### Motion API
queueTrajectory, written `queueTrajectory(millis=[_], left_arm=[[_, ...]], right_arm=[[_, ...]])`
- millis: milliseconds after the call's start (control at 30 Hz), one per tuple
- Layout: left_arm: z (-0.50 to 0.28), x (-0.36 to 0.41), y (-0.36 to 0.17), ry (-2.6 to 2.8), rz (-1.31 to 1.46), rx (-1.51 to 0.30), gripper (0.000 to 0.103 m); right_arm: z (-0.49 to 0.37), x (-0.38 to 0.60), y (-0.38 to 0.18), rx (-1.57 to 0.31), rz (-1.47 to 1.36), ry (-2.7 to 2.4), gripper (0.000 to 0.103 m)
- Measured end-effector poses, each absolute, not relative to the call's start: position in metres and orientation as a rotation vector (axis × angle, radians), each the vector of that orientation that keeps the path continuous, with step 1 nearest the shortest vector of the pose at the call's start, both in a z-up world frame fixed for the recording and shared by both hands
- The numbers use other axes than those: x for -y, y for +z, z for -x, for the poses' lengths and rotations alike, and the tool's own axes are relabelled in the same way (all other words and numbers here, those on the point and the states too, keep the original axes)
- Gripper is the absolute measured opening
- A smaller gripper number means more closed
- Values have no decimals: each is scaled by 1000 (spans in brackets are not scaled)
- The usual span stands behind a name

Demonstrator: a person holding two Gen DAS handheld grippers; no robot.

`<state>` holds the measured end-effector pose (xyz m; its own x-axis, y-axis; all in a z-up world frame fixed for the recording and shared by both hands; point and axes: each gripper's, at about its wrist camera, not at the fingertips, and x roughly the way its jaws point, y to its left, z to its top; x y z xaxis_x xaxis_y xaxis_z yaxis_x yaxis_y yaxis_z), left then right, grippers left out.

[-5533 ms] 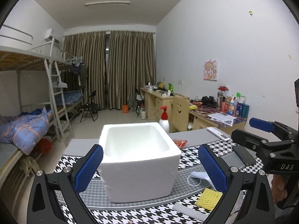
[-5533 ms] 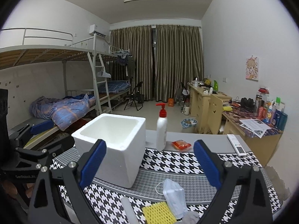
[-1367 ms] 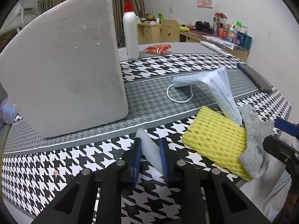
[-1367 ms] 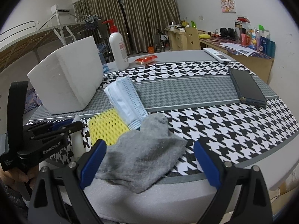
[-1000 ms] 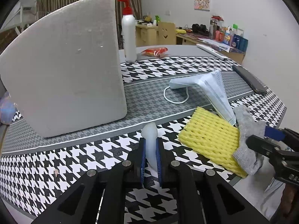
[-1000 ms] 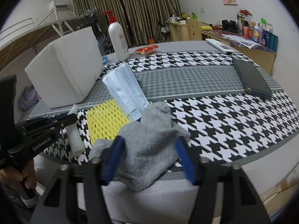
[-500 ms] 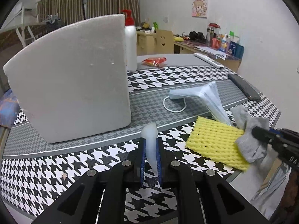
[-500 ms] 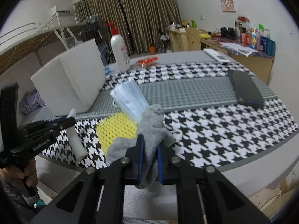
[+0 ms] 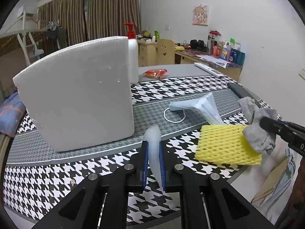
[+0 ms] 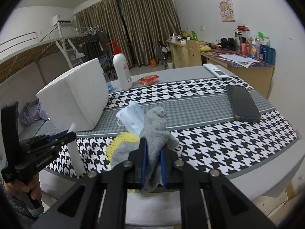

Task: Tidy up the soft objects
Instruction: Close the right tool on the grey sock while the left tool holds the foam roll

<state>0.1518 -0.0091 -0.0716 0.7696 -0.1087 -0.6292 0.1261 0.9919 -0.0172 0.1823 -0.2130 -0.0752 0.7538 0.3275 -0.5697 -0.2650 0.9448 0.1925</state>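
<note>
This is a shared dormitory bedroom. A white metal-framed bunk bed with a ladder [image 10: 64, 43] lines one wall, and long brown pleated curtains [image 10: 144, 24] cover the far window. Pale wooden desks crowded with bottles and papers [image 10: 238, 57] stand along the other wall, under a small cartoon poster [image 10: 227, 10]. A white wall-mounted air conditioner [image 10: 62, 20] hangs high.

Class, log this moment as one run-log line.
left gripper: shut on foam strip | right gripper: shut on grey sock | foam box: upright
</note>
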Motion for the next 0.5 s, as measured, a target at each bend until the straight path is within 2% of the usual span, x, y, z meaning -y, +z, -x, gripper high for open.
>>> queueTrajectory(millis=[133,433,467,500], left_arm=[[-148,10,-69,-133,-34,-669,11],[-146,11,-70,-134,-34,-674,12],[-146,12,-70,-135,-34,-675,12],[-146,12,-70,-136,-36,-676,12]], right_arm=[[-179,215,-70,-601,-116,337,16],[-195,218,-91,-689,-151,319,18],[-196,218,-92,-693,-153,316,19],[-197,219,-93,-699,-156,314,24]])
